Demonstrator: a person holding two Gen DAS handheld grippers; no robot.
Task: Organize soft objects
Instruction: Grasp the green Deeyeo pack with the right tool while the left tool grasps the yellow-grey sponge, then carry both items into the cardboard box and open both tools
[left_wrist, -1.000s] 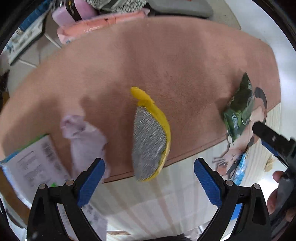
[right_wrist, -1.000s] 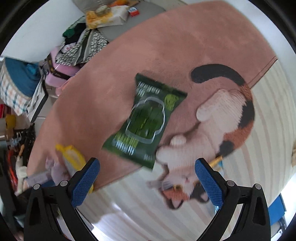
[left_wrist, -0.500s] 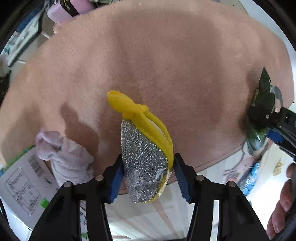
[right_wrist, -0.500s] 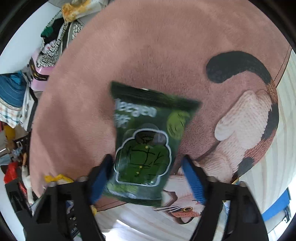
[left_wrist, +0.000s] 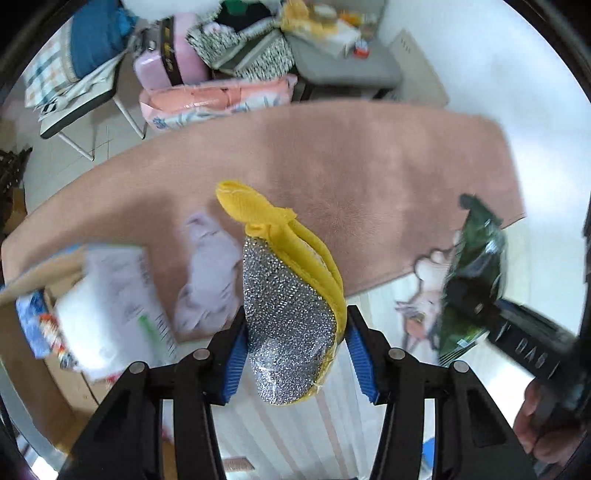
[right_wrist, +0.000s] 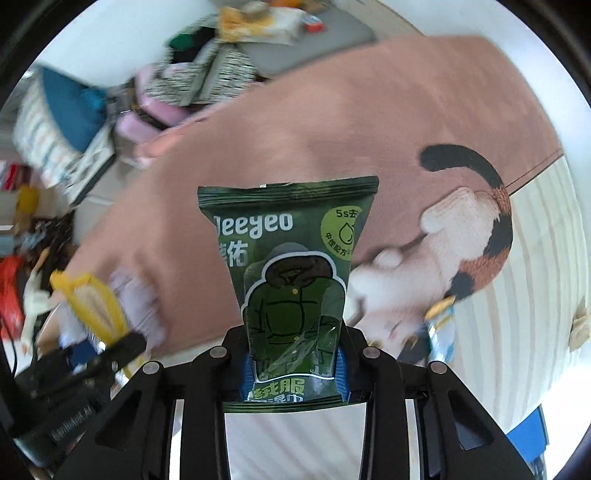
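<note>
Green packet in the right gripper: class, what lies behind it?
Behind the green packet, clamped in the right gripper, lies the pink rug with its cat picture beside. The rug directly behind the packet is covered.

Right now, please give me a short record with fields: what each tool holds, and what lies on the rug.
left tool: shut on the yellow scrubbing sponge, silver mesh side facing the camera
right tool: jaws have just been closing, now shut on the green wet-wipes packet
pink rug: a pale lilac cloth lies on it
rug print: a calico cat
</note>
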